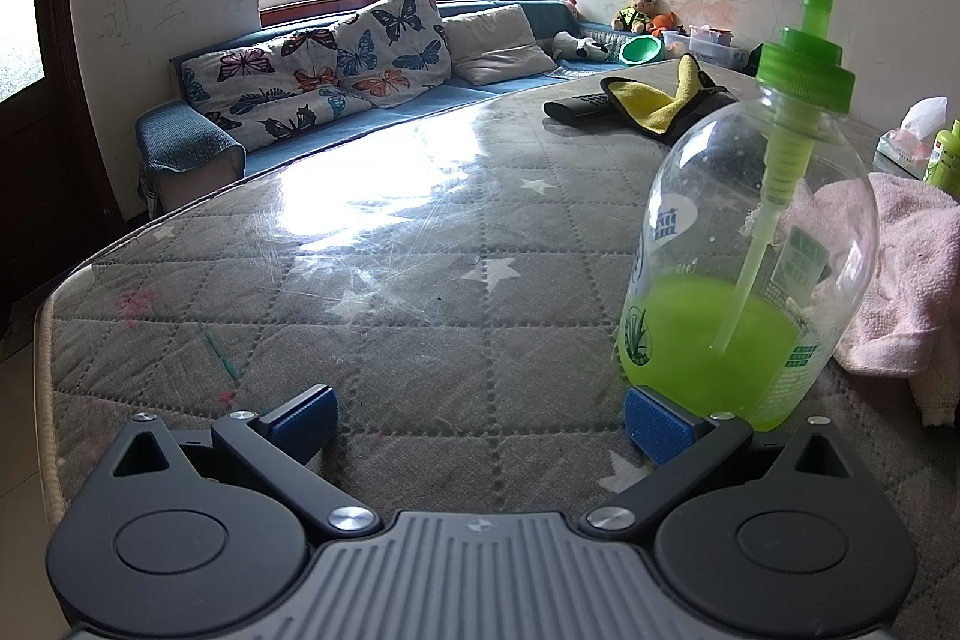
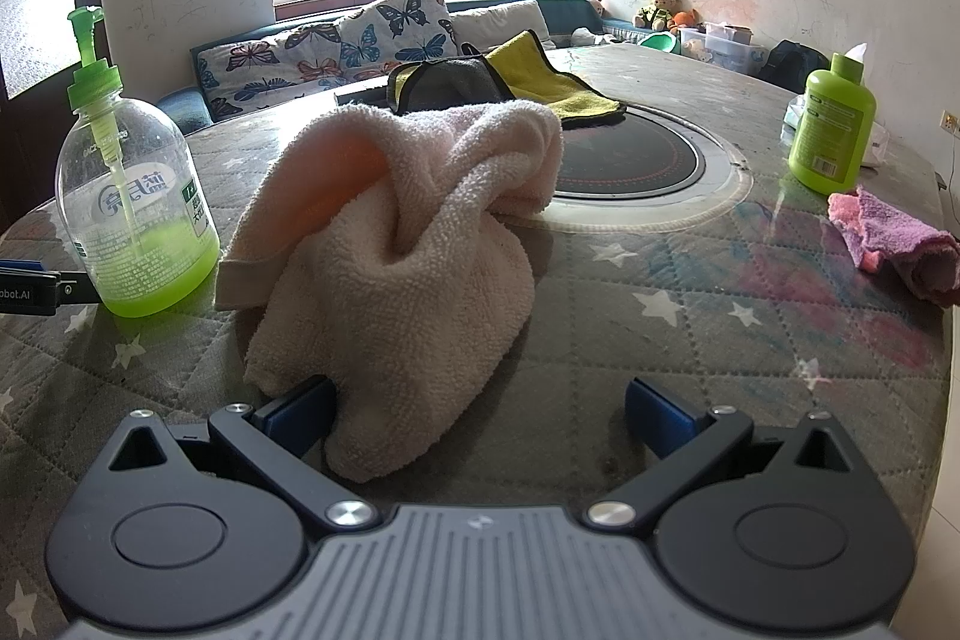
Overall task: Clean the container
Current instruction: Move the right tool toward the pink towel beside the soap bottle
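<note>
I hold both grippers tilted down over the quilted table (image 1: 420, 280). The left gripper (image 1: 480, 415) gapes empty beside the pump bottle (image 1: 750, 250); my right gripper (image 2: 480, 415) stands spread wide, the pink towel (image 2: 396, 232) touching its left finger, unclamped.

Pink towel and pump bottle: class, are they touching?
Apart. The right wrist view shows a strip of table between the pump bottle and the pink towel.

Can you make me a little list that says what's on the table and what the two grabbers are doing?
table: quilted cover with stars
pump bottle: upright, some green liquid
pink towel: bunched beside the bottle
left hand-held gripper: open, empty, near the bottle's base
right hand-held gripper: open, towel's edge between its fingers, not gripped
far side: yellow cloth, small green bottle
</note>
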### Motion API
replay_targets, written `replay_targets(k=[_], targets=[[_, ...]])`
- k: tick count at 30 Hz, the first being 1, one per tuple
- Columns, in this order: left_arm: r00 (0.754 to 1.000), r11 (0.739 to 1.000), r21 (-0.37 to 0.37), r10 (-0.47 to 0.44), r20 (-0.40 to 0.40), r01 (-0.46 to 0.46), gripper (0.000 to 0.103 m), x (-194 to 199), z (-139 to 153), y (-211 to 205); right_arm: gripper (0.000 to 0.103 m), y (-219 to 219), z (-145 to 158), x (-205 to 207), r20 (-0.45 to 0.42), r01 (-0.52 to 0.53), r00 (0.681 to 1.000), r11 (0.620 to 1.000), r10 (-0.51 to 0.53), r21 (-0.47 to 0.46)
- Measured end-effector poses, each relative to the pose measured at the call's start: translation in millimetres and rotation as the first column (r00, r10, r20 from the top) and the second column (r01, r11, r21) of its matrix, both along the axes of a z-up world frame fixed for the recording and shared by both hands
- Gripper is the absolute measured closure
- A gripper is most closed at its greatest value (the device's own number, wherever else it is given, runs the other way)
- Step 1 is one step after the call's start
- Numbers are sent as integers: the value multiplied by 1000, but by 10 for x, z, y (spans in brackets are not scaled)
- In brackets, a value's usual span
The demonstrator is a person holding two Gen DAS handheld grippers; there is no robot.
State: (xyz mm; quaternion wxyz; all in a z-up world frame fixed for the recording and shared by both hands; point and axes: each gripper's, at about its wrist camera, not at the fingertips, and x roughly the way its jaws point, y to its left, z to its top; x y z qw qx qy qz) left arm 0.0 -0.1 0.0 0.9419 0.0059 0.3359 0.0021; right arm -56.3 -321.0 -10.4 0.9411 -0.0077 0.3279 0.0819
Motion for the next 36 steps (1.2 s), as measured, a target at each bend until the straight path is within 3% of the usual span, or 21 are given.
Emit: replay_targets(k=[25,36], targets=[[999,1000,-6,-10,-38,10,0,-7,70,43,0,-87,33,-46,17,-9,1000,999,8,34],[998,999,-13,-49,-27,49,0,-199,274,-72,0,-107,243,-198,43,30,999,998,-33,63]])
